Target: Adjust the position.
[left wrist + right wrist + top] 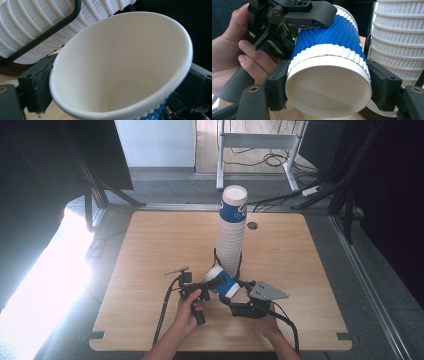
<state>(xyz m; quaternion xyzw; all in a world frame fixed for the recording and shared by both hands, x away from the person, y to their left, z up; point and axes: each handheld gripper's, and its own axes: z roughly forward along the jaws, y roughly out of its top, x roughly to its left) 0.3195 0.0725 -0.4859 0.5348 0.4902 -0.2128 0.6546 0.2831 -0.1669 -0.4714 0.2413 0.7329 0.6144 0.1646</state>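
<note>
A blue-and-white ribbed paper cup (223, 283) lies on its side just above the table, held between both grippers in front of a tall stack of cups (231, 232). My left gripper (215, 283) comes from the left and its jaws sit on either side of the cup's wide rim (120, 62), touching it. My right gripper (236, 294) is shut on the cup's narrow base (328, 87), with a pad pressed on each side. In the right gripper view, the left gripper (294, 17) and the hand (229, 50) holding it show behind the blue wall (329, 42).
The stack (397, 37) stands in a black wire holder (50, 32) on the wooden table (150, 250), right behind the held cup. A round cable hole (252, 226) lies to the stack's right. A desk frame and cables (270, 150) are on the floor beyond.
</note>
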